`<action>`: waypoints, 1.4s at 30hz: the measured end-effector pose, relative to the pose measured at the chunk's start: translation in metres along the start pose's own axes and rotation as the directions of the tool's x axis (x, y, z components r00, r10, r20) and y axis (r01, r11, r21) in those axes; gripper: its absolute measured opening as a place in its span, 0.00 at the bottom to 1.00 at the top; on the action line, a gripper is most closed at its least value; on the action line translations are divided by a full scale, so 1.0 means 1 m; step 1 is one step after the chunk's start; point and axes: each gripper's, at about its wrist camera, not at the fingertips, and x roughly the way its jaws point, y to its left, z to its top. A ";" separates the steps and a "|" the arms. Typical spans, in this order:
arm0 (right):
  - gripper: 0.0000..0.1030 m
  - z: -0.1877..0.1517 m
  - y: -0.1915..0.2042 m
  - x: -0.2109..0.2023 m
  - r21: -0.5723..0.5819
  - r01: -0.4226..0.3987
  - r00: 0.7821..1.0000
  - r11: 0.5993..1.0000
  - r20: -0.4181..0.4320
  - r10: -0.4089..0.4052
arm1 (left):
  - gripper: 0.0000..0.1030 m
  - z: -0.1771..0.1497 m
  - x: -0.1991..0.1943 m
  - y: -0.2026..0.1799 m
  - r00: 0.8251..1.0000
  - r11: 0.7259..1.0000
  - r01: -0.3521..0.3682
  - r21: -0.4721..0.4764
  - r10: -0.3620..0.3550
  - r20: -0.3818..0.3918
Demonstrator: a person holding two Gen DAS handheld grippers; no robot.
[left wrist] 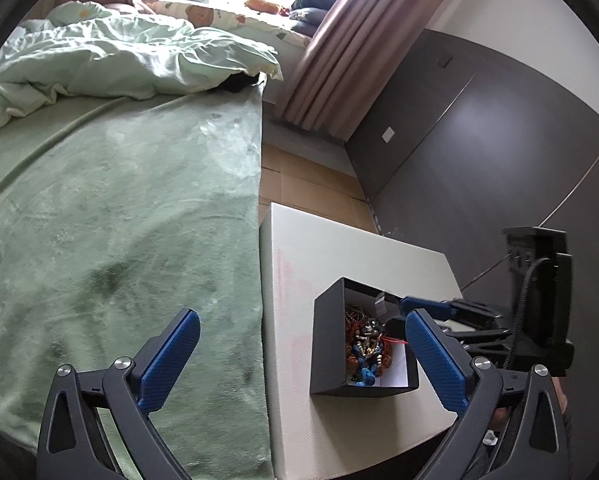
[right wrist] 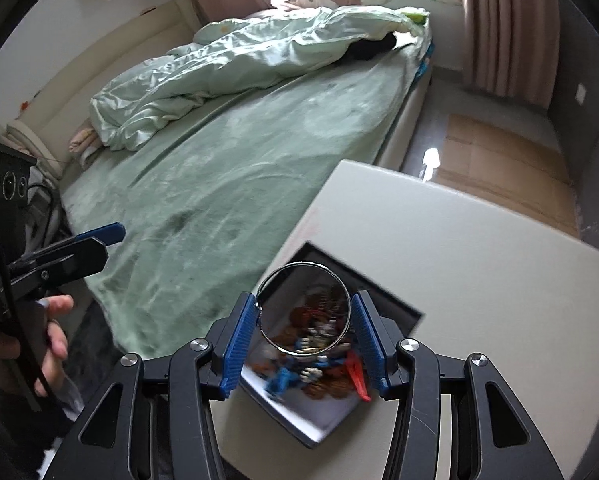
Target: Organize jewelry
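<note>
A black box (left wrist: 327, 344) with a white lining stands on a white table (left wrist: 299, 248) beside the bed and holds a tangle of beaded jewelry (left wrist: 365, 344). My right gripper (right wrist: 305, 312) is shut on a silver bangle (right wrist: 268, 280), holding it upright just above the box (right wrist: 399, 312) and its jewelry (right wrist: 319, 364). In the left wrist view the right gripper's blue fingers (left wrist: 419, 304) reach over the box's right side. My left gripper (left wrist: 303, 336) is open and empty, raised over the bed edge and table left of the box; it also shows at the left of the right wrist view (right wrist: 107, 234).
A bed with a green blanket (left wrist: 119, 240) and a crumpled quilt (left wrist: 119, 56) lies left of the table. A dark wardrobe (left wrist: 479, 152) stands to the right, with pink curtains (left wrist: 331, 60) and cardboard on the floor (left wrist: 311, 176) beyond.
</note>
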 end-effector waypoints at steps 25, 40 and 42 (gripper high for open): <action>1.00 -0.083 -0.037 -0.097 0.286 0.102 0.971 0.953 0.180 -0.158 | 1.00 -0.026 -0.008 -0.082 1.000 0.986 0.016 0.169 -0.017 0.004; 1.00 -0.147 -0.012 -0.171 0.285 0.160 0.934 0.945 0.266 -0.239 | 1.00 -0.071 -0.070 -0.155 0.994 0.958 -0.049 0.282 0.019 0.107; 1.00 -0.155 -0.009 -0.179 0.291 0.160 0.930 0.943 0.277 -0.243 | 1.00 -0.078 -0.079 -0.163 0.993 0.956 -0.049 0.289 0.014 0.120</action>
